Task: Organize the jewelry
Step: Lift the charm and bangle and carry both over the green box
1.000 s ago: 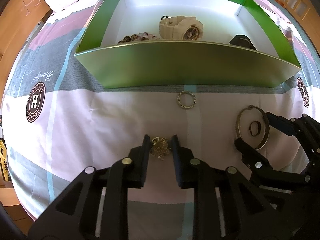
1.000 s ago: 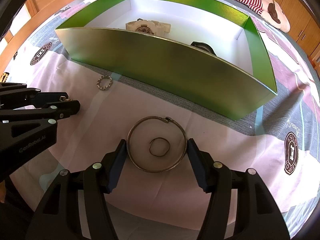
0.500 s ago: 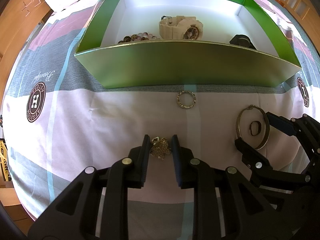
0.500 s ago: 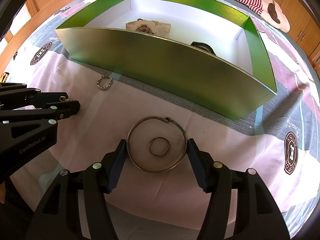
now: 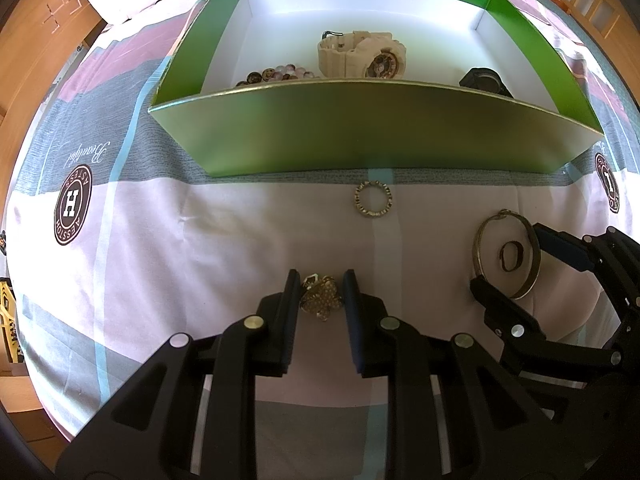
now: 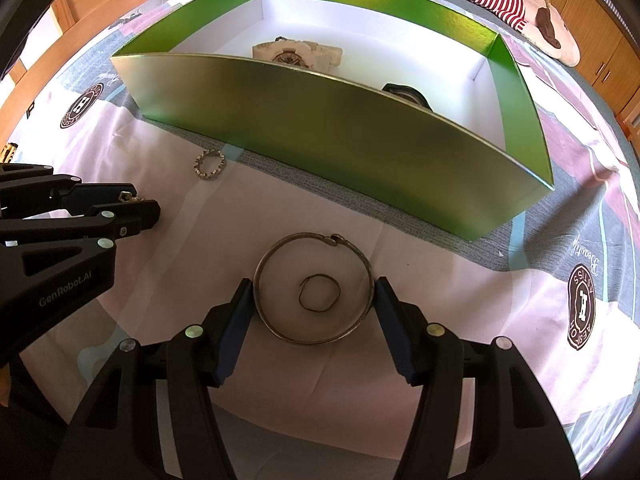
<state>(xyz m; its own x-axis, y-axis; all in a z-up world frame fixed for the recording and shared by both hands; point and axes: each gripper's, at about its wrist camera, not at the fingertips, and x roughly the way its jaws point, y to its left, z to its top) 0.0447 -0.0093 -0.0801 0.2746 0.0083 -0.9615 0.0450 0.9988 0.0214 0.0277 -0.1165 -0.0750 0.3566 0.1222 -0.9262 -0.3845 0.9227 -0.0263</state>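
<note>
Bedsheet (image 5: 240, 240) under left tongs (image 5: 321, 284) on brooch (image 5: 320, 298), right tongs (image 6: 314, 290) on bangle (image 6: 280, 330)
</note>
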